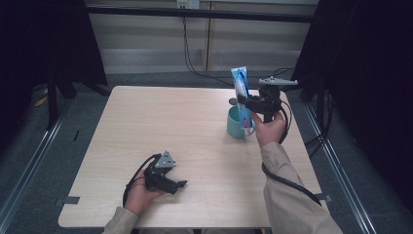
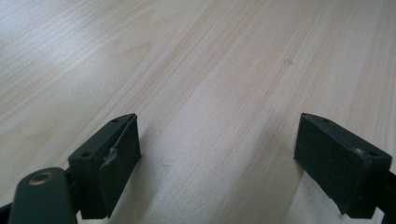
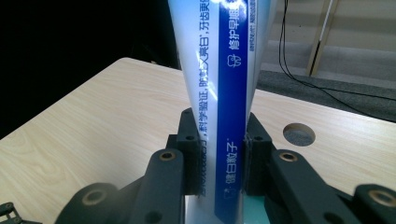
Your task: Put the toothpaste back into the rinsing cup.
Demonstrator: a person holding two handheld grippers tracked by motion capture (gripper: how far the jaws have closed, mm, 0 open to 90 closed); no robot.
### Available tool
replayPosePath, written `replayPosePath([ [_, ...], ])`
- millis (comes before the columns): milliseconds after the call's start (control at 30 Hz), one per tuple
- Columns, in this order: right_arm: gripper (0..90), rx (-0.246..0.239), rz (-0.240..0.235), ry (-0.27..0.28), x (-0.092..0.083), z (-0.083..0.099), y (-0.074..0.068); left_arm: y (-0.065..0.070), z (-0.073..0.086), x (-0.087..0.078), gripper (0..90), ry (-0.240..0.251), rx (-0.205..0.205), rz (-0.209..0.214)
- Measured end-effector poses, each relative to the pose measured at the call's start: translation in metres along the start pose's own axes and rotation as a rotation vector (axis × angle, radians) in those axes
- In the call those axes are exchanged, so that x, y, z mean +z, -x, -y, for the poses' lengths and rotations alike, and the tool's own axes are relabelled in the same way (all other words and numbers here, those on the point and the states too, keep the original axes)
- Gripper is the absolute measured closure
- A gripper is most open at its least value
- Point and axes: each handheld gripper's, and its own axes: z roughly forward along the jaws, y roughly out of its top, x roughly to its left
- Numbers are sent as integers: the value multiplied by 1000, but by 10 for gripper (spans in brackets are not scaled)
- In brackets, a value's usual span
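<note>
A blue and white toothpaste tube (image 1: 241, 92) stands upright with its lower end inside a teal mug (image 1: 235, 123) at the table's right side. My right gripper (image 1: 246, 101) is shut on the tube's middle, just above the mug's rim. In the right gripper view both black pads press against the tube (image 3: 224, 107), and a bit of the teal mug (image 3: 254, 212) shows below. My left gripper (image 1: 181, 184) rests low over the table near the front left, held by a hand. In the left gripper view it (image 2: 217, 158) stands open over bare wood, nothing between its pads.
The light wooden table (image 1: 160, 126) has a round cable hole (image 3: 299, 134) near its far right edge. Black cables hang behind the table, and dark curtains stand on both sides. A metal rail runs along the floor on each side.
</note>
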Motion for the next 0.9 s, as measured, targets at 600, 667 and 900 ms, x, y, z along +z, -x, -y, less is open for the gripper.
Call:
replayPosePath([
  [600,742,18,15,28,6,-11,4,0,0,0,140,2,-2,-1],
  [667,742,20,16,37,6,-12,5,0,0,0,140,2,-2,-1],
  [900,742,21,31,47,7,-16,9,0,0,0,140,2,-2,-1],
])
